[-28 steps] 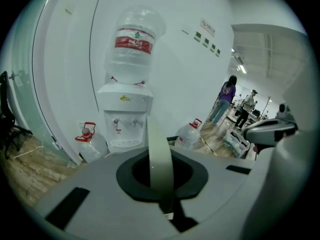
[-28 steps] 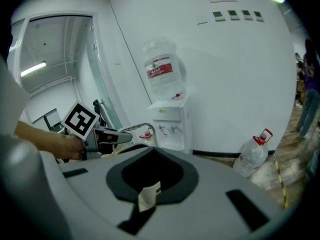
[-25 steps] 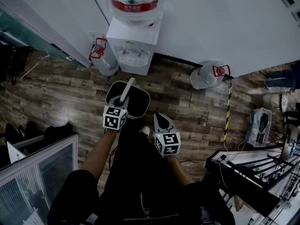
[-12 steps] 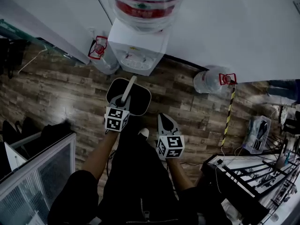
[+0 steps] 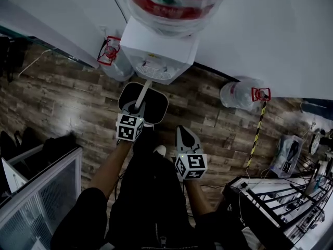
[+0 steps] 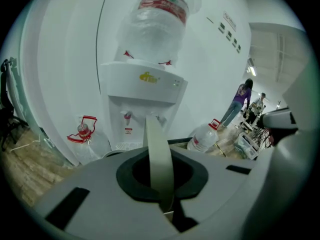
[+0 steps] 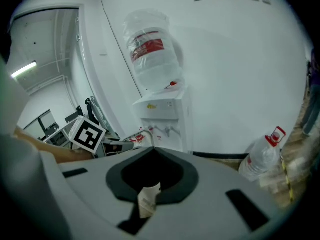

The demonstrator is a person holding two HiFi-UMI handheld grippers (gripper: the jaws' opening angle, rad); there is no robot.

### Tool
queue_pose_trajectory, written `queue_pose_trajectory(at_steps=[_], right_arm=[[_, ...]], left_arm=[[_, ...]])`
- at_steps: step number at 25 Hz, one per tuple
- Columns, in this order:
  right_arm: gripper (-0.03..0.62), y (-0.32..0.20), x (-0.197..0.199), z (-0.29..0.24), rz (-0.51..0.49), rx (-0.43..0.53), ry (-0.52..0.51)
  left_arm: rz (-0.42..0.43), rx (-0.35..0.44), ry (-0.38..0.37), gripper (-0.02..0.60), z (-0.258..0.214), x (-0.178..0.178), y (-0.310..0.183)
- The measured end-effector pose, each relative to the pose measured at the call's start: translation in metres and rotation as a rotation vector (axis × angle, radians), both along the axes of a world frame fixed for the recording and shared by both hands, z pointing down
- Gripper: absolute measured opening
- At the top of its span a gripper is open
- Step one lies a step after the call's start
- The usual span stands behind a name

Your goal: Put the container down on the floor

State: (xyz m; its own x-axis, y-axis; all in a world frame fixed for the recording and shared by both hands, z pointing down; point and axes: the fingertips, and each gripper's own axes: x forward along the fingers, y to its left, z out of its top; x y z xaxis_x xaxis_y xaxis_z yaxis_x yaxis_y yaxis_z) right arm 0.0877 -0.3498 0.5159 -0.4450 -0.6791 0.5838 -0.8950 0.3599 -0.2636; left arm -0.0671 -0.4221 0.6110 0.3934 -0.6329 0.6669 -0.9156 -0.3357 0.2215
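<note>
Our left gripper is clamped on the 1 strap handle of the container, which hangs above the floor. We judge it light and rigid. Our right gripper is closed, apart from it.

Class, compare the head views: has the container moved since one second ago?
Yes. The container has moved toward the dispenser: its rim now reaches the dispenser's base, where a gap separated them earlier.
</note>
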Motion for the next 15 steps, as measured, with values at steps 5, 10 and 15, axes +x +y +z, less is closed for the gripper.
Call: queue_pose_trajectory(at_steps=[5, 10, 15], right_arm=[[0.012, -0.001, -0.006, 0.030, -0.015, -0.005, -0.010], [0.012, -0.009, -0.003, 0.061, -0.016, 0.017, -0.019], [0.012, -0.022, -0.003, 0.101, -0.028, 0.050, -0.029]], left_arm=[[-0.006, 0.007, 0.007, 0.014, 0.034, -0.003, -0.016], [-0.014, 0.027, 0.018, 0.014, 0.071, -0.006, -0.027], [-0.018, 0.042, 0.030, 0.014, 0.109, -0.010, -0.036]])
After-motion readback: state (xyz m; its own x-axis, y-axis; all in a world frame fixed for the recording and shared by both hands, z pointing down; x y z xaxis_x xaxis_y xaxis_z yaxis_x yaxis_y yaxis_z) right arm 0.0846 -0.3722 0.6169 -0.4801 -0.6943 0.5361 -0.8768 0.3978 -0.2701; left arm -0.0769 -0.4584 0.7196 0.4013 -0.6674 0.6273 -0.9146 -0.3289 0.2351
